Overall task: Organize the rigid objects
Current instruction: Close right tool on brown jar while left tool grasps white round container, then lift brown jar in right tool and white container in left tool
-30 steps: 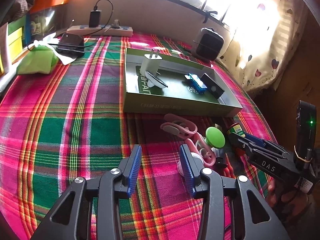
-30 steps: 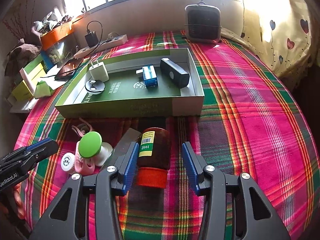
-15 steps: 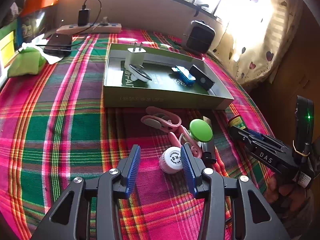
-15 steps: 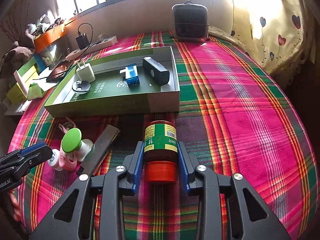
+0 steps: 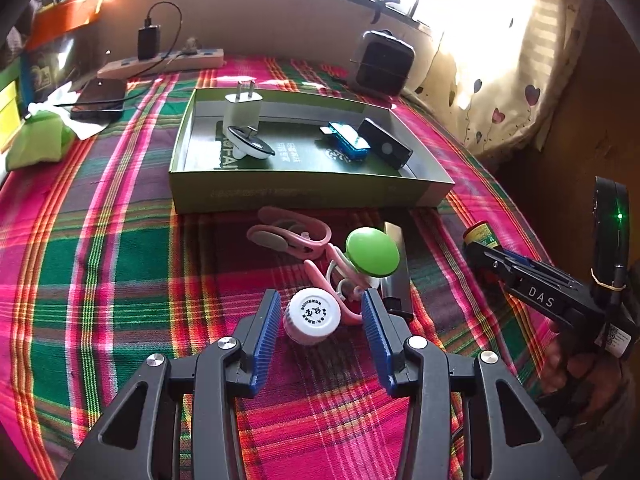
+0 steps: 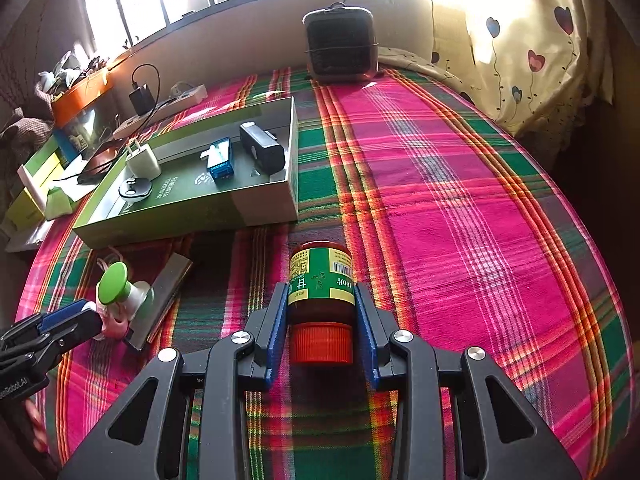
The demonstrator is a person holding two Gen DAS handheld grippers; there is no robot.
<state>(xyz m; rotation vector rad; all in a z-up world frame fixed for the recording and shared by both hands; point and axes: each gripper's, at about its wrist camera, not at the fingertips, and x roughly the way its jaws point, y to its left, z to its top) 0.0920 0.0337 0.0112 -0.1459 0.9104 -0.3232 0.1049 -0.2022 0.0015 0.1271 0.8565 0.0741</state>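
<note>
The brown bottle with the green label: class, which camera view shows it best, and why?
The right wrist view: the brown bottle fills the centre, clamped by the right gripper. The left wrist view shows only its far end peeking past that gripper.

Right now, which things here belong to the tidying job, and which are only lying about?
Belonging to the job:
- brown bottle, held in the right gripper
- white cap, between the open left gripper jaws
- green box
- green-topped piece
- pink clips

Lying about:
- power strip
- small heater
- phone
</note>
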